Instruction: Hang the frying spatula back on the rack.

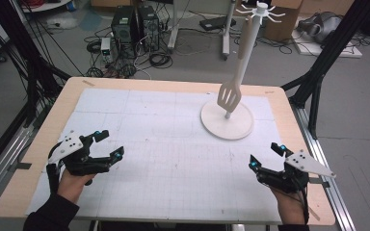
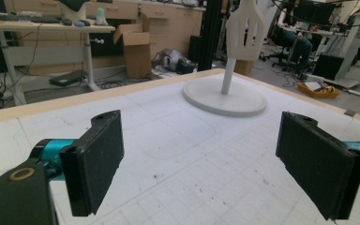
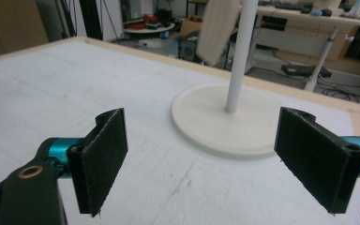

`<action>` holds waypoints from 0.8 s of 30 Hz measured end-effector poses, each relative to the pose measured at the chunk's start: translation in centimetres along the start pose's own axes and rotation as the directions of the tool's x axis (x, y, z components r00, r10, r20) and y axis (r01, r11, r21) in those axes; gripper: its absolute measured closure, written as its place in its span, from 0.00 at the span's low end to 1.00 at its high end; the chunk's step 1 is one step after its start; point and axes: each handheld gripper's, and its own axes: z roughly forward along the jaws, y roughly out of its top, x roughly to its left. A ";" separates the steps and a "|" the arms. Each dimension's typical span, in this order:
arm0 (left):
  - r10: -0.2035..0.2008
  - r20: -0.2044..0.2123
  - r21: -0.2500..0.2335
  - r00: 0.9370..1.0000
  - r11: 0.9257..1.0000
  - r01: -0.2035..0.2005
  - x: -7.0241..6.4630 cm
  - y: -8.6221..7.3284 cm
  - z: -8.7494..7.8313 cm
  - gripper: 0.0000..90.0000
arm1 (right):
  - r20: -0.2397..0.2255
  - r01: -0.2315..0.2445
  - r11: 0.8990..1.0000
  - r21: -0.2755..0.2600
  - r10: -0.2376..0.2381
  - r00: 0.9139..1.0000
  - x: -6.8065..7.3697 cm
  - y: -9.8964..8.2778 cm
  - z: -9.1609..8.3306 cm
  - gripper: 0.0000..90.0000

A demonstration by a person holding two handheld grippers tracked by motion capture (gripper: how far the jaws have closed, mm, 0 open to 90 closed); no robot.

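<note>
**Both grippers resting open at the near edge, spatula hanging on the stand**

The left gripper (image 1: 110, 144) is sitting at the near left of the counter (image 1: 24, 178), held by a hand (image 1: 72, 185) coming in from below; its fingers (image 2: 93, 159) are standing wide apart and released, with nothing between them but the white gridded mat (image 1: 164, 144); the right gripper (image 1: 266, 156) is sitting at the near right, likewise held from below, its fingers (image 3: 98, 159) also spread wide and gripping nothing; the two grippers are lying well apart from each other, both pointing toward the far side of the counter.

The slotted spatula (image 1: 231, 94) is hanging from the hooked top (image 1: 261, 12) of the white stand (image 1: 227, 120), tilting down and to the left so that its blade is sitting just above the round base; the stand is rising from the far right part of the mat, well apart from the left gripper and nearer to the right one; in the right gripper view the round base (image 3: 206, 122) is lying just ahead of the open fingers, not touching them; in the left gripper view the spatula's blade (image 2: 246, 33) is showing beside the pole, farther off.
</note>
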 end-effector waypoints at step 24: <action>0.003 -0.022 0.014 1.000 1.000 -0.003 -0.5 -0.5 -0.3 0.18 | 0.037 0.035 0.999 0.031 -0.036 0.999 0.2 -1.0 -0.5 0.18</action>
